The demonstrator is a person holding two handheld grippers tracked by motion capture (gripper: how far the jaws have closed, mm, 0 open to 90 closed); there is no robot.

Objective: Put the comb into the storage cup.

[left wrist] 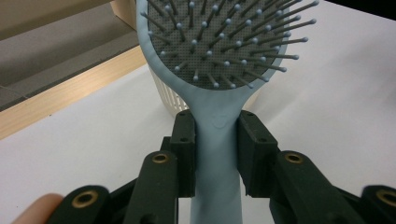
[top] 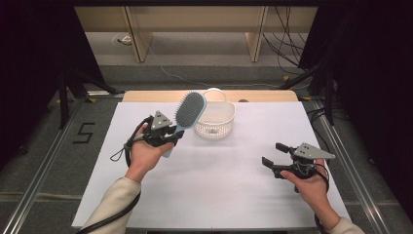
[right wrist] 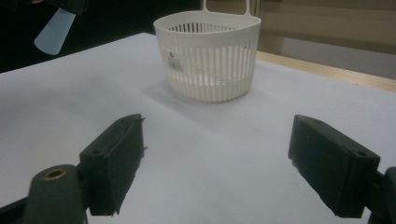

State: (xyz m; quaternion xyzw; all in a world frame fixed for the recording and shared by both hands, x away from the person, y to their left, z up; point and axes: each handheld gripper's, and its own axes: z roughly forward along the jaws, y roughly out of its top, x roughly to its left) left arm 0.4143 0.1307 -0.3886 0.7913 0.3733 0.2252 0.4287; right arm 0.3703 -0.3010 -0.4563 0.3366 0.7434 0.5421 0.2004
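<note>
A light-blue hairbrush (top: 189, 111) with a grey bristle pad is held up above the table, head tilted toward the white slotted basket (top: 215, 120). My left gripper (top: 171, 134) is shut on its handle; in the left gripper view both pads press the handle (left wrist: 215, 154) just below the bristle head (left wrist: 219, 42). My right gripper (top: 273, 153) hovers low at the right of the table, jaws wide open with nothing between them (right wrist: 215, 158). The basket (right wrist: 208, 53) stands upright ahead of it, and the brush's handle tip (right wrist: 53, 30) shows at the upper left there.
The white table sheet (top: 209, 180) stretches between the two hands. A wooden strip (top: 146, 95) runs along its far edge. Metal rails (top: 44, 161) flank the table, and black cables lie on the floor beyond.
</note>
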